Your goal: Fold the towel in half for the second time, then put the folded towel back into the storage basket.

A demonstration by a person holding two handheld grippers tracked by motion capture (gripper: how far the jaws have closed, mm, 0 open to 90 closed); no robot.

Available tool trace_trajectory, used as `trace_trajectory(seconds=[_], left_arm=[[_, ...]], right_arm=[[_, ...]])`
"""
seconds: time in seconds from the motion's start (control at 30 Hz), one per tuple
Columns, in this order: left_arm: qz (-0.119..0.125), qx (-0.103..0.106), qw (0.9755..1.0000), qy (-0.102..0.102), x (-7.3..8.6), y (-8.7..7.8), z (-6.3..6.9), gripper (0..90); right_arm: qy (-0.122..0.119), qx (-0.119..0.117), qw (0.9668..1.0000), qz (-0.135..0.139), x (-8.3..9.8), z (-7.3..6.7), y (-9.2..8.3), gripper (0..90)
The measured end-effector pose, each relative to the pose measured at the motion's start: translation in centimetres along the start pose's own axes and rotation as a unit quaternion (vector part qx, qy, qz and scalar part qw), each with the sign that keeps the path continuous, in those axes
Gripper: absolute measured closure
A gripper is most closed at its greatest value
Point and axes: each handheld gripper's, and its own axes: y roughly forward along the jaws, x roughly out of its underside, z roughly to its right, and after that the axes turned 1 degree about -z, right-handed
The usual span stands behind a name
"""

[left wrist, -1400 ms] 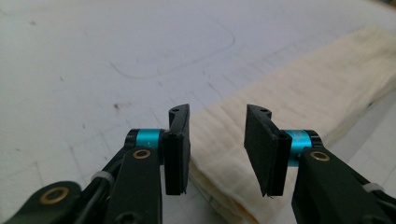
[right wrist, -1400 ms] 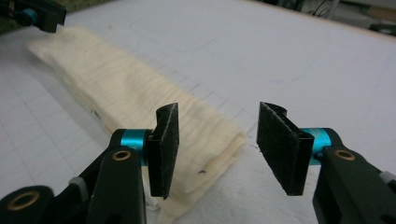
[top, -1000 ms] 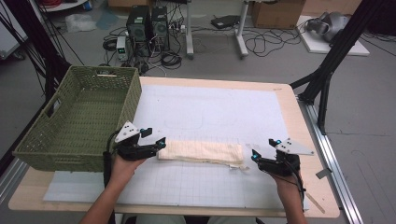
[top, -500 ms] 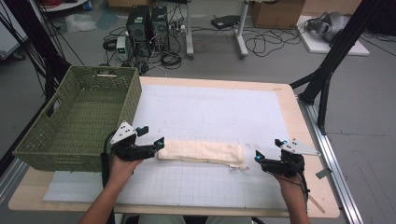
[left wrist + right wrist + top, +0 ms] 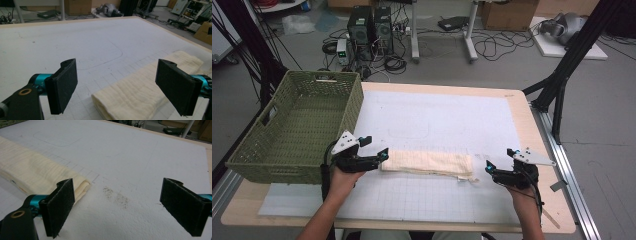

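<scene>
A cream-coloured cloth (image 5: 428,163) is seen folded lengthwise into a long, narrow strip, its weave finely ribbed and its layered edges visible at both ends. It is laid flat on the white gridded mat (image 5: 452,125) that covers the table (image 5: 522,100), near the person's edge and roughly midway across, with a green woven basket (image 5: 294,125) standing well to its left. The left gripper (image 5: 379,156) is held at the cloth's left end, and in the left gripper view that end (image 5: 140,92) is found between the two black pads, which are spread wide and touch nothing. The right gripper (image 5: 488,168) is held just beyond the cloth's right end; in the right gripper view the folded end (image 5: 37,173) is seen beside the left pad, the jaws likewise released and wide apart. Both sets of jaws have just been opening, and nothing is gripped by either.
</scene>
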Motion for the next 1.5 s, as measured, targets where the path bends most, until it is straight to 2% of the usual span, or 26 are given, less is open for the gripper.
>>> trace_trajectory(seconds=[0.23, 0.4, 0.47, 0.63, 0.83, 0.93, 1.03, 1.17, 1.27, 1.43, 1.5], left_arm=[[0.004, -0.005, 0.9999, -0.011, 0.0, -0.3, -0.4, 18.3], [0.006, 0.001, 0.9998, -0.017, 0.0, -0.1, -0.1, 18.4], [0.0, 0.002, 0.9999, -0.017, 0.1, 0.1, 0.1, 18.3], [-0.021, -0.006, 0.9996, -0.017, 0.3, 0.6, 0.3, 18.4], [-0.053, -0.018, 0.9983, -0.018, 0.7, 1.0, 0.3, 18.4], [-0.079, -0.032, 0.9961, -0.024, 1.0, 1.2, 0.3, 20.8], [-0.094, -0.043, 0.9945, -0.018, 1.2, 1.3, 0.2, 24.2], [-0.114, -0.036, 0.9924, -0.026, 1.5, 1.5, 0.1, 28.3], [-0.133, -0.033, 0.9903, -0.023, 1.7, 1.7, 0.3, 38.0], [-0.15, -0.046, 0.9876, -0.015, 2.1, 2.1, 0.6, 38.2], [-0.16, -0.05, 0.9858, -0.01, 2.3, 2.5, 0.8, 41.0]], right_arm=[[-0.004, -0.001, 1.0, -0.003, 0.0, -0.1, 0.4, 11.9], [-0.007, -0.002, 1.0, -0.006, 0.0, -0.3, 0.3, 11.9], [-0.001, -0.002, 1.0, -0.007, 0.2, -0.2, 0.3, 11.9], [-0.004, -0.004, 1.0, -0.003, 0.1, -0.1, 0.3, 11.9], [-0.006, -0.013, 0.9997, -0.018, 0.3, -0.1, 1.0, 11.9], [-0.011, -0.014, 0.9997, -0.018, 0.3, -0.3, 1.0, 11.9], [-0.011, -0.014, 0.9996, -0.021, 0.3, -0.3, 1.2, 11.9], [-0.012, -0.016, 0.9995, -0.024, 0.2, -0.5, 1.3, 11.9], [-0.013, -0.018, 0.9994, -0.025, 0.2, -0.6, 1.5, 11.9], [-0.01, -0.028, 0.9992, -0.028, 0.1, -0.9, 1.7, 11.9], [-0.011, -0.033, 0.999, -0.03, 0.1, -1.0, 1.8, 11.9]])
